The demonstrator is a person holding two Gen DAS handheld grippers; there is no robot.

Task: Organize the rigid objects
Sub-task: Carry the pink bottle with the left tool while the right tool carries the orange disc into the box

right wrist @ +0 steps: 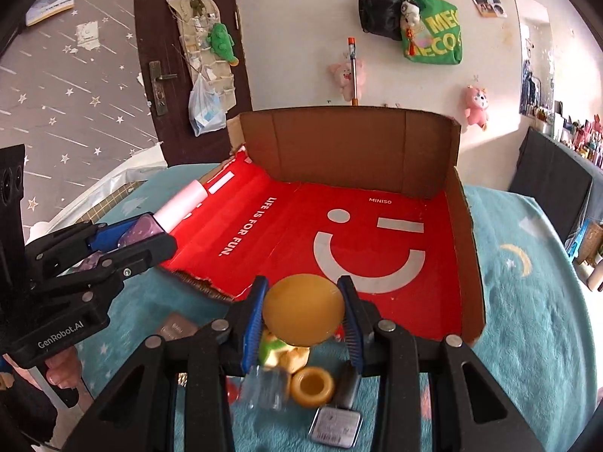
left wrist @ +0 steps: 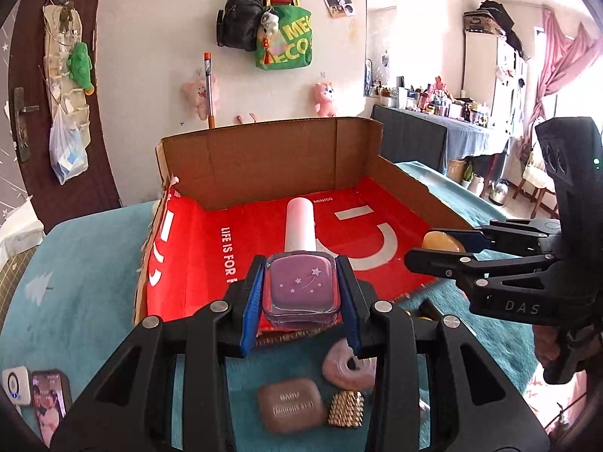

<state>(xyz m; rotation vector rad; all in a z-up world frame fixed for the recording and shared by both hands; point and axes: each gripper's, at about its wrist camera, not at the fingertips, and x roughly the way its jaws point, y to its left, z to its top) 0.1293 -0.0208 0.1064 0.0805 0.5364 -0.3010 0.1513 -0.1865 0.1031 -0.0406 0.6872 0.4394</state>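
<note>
Two handheld black grippers hover at the near edge of a red-lined cardboard box (right wrist: 467, 263) on a teal blanket (left wrist: 75, 286). The left gripper (left wrist: 301, 293) clamps its narrow-set blue pads on a square purple nail-polish bottle with a pale pink cap (left wrist: 300, 286). The right gripper (right wrist: 303, 310) pinches a round amber-yellow disc (right wrist: 303, 310). Small trinkets lie on the blanket below.

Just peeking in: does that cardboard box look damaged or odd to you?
Yes. The cardboard box has no front wall, and its near left edge is ragged, as if torn away. Otherwise nothing looks spilled; the nail polish bottle and yellow disc sit squarely in the jaws.
</note>
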